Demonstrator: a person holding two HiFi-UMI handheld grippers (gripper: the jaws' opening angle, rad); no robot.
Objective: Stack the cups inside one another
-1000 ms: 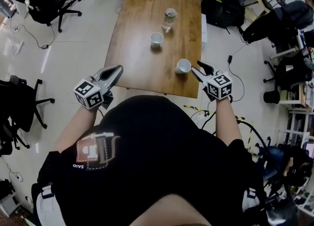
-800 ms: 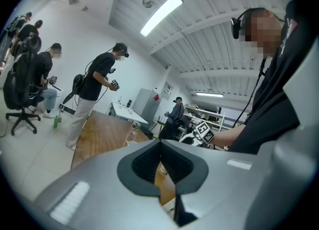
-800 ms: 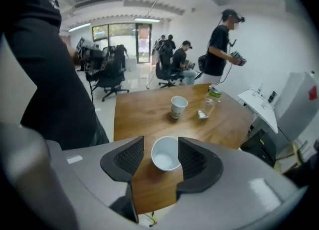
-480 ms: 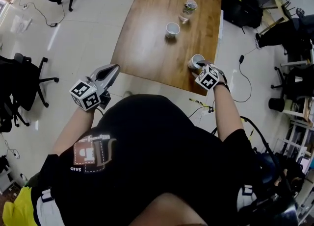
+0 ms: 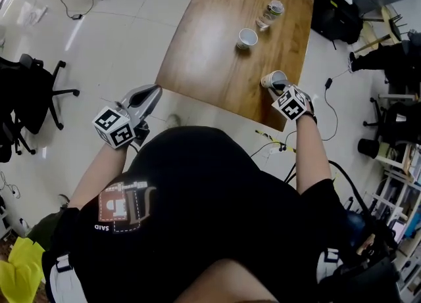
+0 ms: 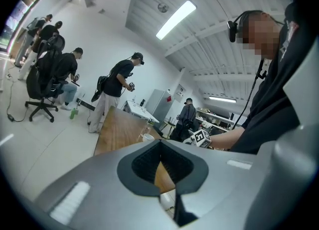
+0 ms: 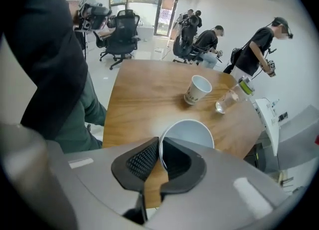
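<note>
Three cups stand on the wooden table. The near white paper cup sits by the front right edge, and my right gripper points steeply down onto it. In the right gripper view its jaws are closing, one pad inside and one outside the cup's near rim, pinching the wall. A second white paper cup stands mid-table, also seen upright as the printed cup. Farther off is a clear plastic cup. My left gripper hovers off the table's left front corner, shut and holding nothing.
Black office chairs stand on the pale floor to the left. Cables and dark bags lie right of the table. Several people stand or sit beyond the table's far end.
My right gripper dropped down onto the near cup and its jaws went from wide to pinching the rim. The left gripper drifted slightly and stayed shut.
</note>
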